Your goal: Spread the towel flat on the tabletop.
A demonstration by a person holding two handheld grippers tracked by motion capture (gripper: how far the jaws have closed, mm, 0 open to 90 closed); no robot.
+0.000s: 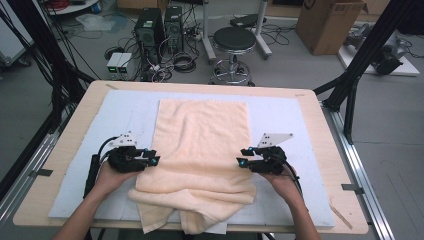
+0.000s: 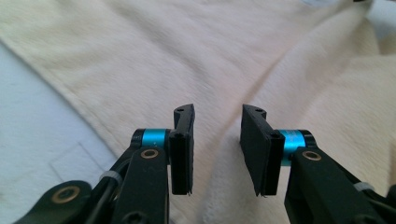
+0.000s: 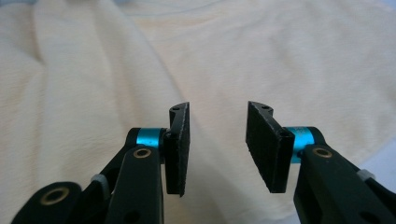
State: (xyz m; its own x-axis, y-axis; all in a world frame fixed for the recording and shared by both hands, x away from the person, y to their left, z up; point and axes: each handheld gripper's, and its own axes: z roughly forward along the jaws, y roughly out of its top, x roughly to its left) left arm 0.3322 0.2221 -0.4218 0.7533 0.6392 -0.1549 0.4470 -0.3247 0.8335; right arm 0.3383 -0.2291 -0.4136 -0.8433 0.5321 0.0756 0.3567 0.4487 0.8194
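High view first: I see the cream towel [image 1: 200,150] lying lengthwise down the middle of the padded table [image 1: 320,200], its near end folded back in a loose, thick roll that droops over my edge. My left gripper [image 1: 154,159] and right gripper [image 1: 241,162] flank it, jaws partly open, nothing between them. It looks soft, light and limp, so I judge it will sag; I'd pinch both side edges at the fold.

Black two-jaw left gripper [image 1: 156,160] and right gripper [image 1: 240,162] were seen, each topped by a grey three-cornered plate, trailed by black cable. Cyan collars, brass rivets and ribbed black pads were noted. Forearms were left bare, unsleeved.
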